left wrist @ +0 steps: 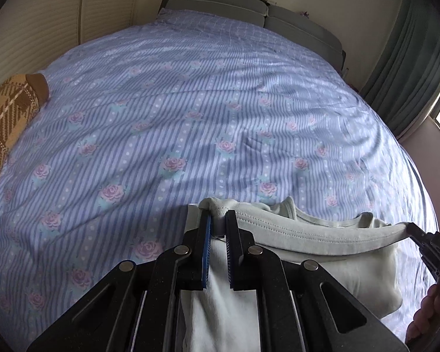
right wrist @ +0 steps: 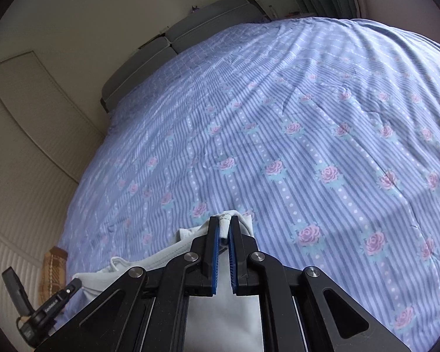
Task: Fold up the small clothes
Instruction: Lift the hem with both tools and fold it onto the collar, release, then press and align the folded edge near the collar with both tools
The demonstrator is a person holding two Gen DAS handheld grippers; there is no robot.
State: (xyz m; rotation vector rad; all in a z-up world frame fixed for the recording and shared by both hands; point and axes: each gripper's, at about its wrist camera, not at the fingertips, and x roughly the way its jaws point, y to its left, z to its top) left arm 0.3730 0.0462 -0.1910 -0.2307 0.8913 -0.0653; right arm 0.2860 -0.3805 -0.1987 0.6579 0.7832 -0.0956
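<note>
A small pale grey-green garment (left wrist: 308,234) hangs stretched between my two grippers above the bed. My left gripper (left wrist: 218,215) is shut on its left corner, with a stitched hem running off to the right. The right gripper (left wrist: 410,228) shows at the far right of the left wrist view, pinching the other end. In the right wrist view my right gripper (right wrist: 223,223) is shut on a bunched fold of the garment (right wrist: 173,252), which trails left toward the left gripper (right wrist: 73,286). The cloth below both grippers is hidden by their bodies.
A wide bed with a blue striped, rose-print cover (left wrist: 190,117) fills both views. A brown plaid knitted garment (left wrist: 6,117) lies at its left edge. A grey headboard (left wrist: 249,8) stands at the back; green curtains (left wrist: 410,58) and a window are to the right.
</note>
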